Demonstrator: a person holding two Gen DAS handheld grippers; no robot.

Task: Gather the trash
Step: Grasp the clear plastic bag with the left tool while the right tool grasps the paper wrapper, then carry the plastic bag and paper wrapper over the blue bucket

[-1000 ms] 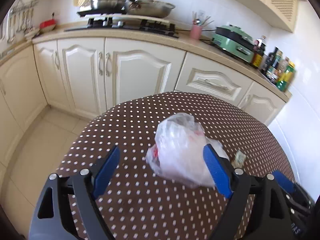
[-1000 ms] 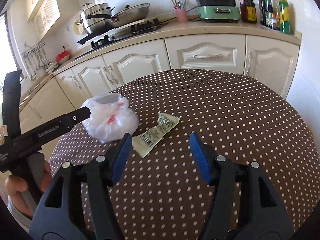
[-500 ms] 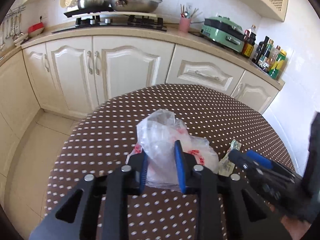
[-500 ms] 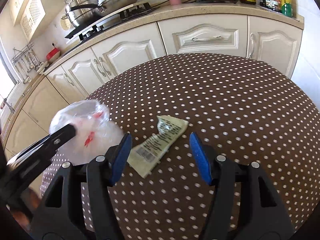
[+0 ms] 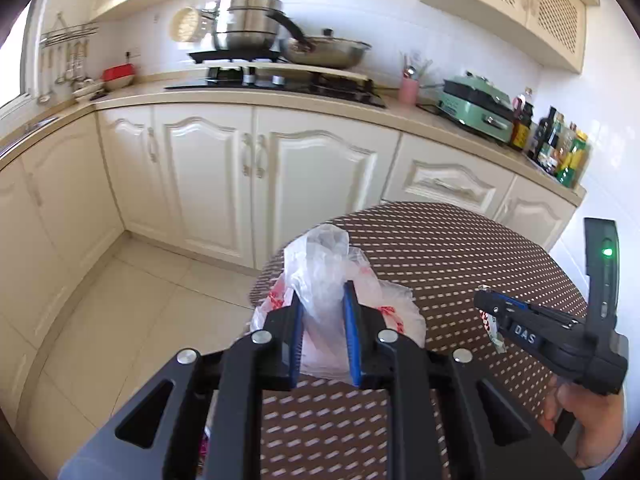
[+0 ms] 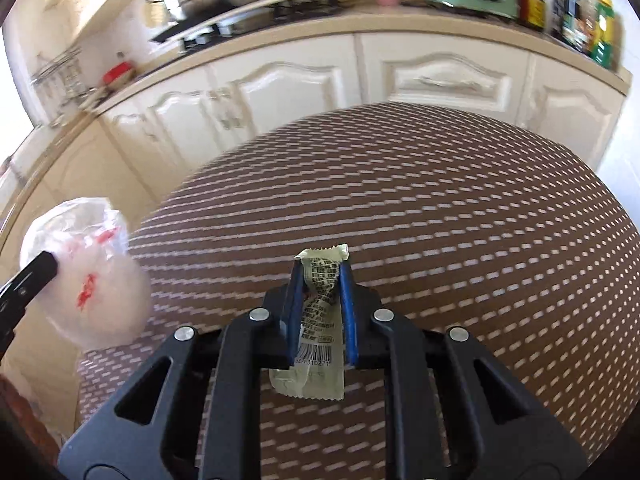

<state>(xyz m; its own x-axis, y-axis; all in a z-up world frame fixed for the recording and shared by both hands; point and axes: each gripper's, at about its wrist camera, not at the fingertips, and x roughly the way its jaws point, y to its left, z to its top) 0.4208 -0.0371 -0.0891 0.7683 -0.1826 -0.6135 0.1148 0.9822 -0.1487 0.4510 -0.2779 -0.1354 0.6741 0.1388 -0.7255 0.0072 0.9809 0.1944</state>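
The left tongs [image 5: 322,300] are closing on the bunched neck of the bag [image 5: 332,280], thin clear plastic with red print that sits low and centre in the left wrist view, its body bulging out on both sides of the blue pads. The right tongs [image 6: 320,280] are closing on the wrapper [image 6: 316,320], a pale green sachet with a barcode, low and centre in the right wrist view; it is pinched across its width and its lower end hangs free below the pads. In the right wrist view the bag [image 6: 84,276] shows at the left edge of the frame, out past the tabletop rim.

The step in hand looks like bringing the wrapper to the bag and dropping it in. To do that well, I would judge the bag needs an open mouth: gripped at the neck as it is, the film is gathered shut, so the wrapper has no clear way in. Holding the bag by one side of its rim would help. The film is slippery and limp, so a firm pinch matters, and the wrapper should be let go only once it is well inside.

The tabletop [image 5: 460,248] is round under a brown cloth with white dots. Behind it run cream cabinets [image 5: 208,176] and a tiled floor [image 5: 132,300]; pots [image 5: 248,24] sit on the hob, upper centre, and bottles [image 5: 560,152] stand at the right.
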